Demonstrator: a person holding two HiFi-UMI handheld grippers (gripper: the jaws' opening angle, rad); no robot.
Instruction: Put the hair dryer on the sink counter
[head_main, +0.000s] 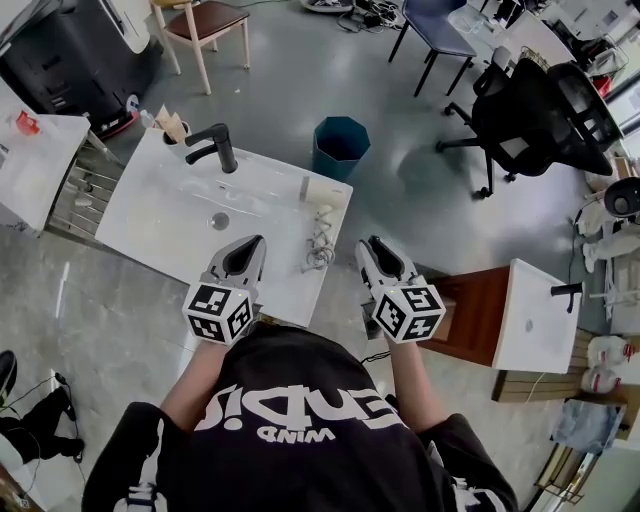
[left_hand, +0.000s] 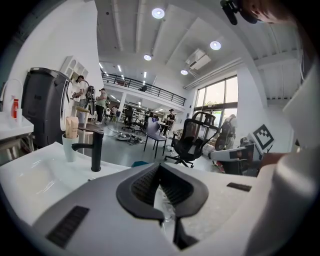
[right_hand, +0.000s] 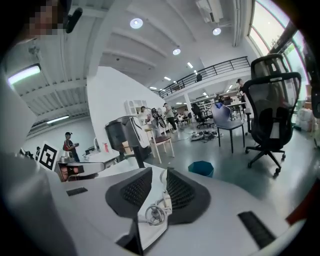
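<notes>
The left gripper (head_main: 257, 241) is clenched: its dark pads meet at the tips and hold nothing. It hovers over the near edge of the sink counter (head_main: 150, 225). The right gripper (head_main: 372, 243) is released. Its own view shows the pads a little apart with nothing pressed between them, and only the counter top and the hair dryer (head_main: 322, 230) show through the gap beyond the tips. This gripper hangs just off the counter's near right side, over the floor rather than over the white top. The hair dryer lies flat on the counter, between the two grippers and slightly ahead of them, nearer the right one. Its cord (head_main: 318, 258) is coiled on the side towards the grippers, and neither gripper touches the dryer or the cord. Since the dryer rests wholly on the counter with both grippers free of it, the placing looks complete. At most, the grippers need to be drawn back. Ahead of the left gripper is the shallow basin, and beyond it stand a black faucet (head_main: 222, 148) and a cup (head_main: 172, 128) at the counter's far edge. Ahead of the right gripper, past the counter, a teal bin (head_main: 340, 147) stands on the floor.
</notes>
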